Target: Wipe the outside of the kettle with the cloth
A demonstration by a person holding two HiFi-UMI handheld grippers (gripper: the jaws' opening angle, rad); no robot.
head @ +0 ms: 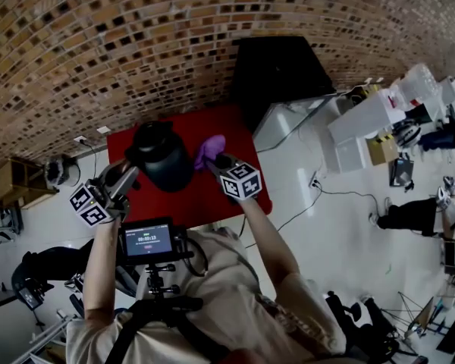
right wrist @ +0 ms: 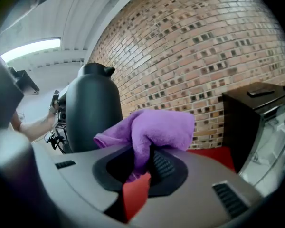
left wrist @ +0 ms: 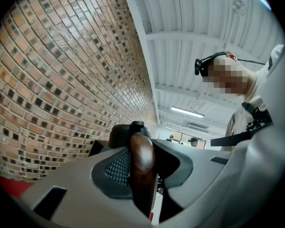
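Holds kettle [head: 164,161] by brown handle [left wrist: 140,151], clamped in closed left claw [left wrist: 143,167]. Holds purple cloth [right wrist: 157,129] pinched in closed right claw [right wrist: 143,167], just beside kettle body, above red surface [head: 239,139].

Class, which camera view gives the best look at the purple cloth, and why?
The right gripper view: the cloth fills its centre, pinched in the right claw, beside the black kettle. The head view shows only a small purple patch next to the kettle. The left gripper view does not show it at all.
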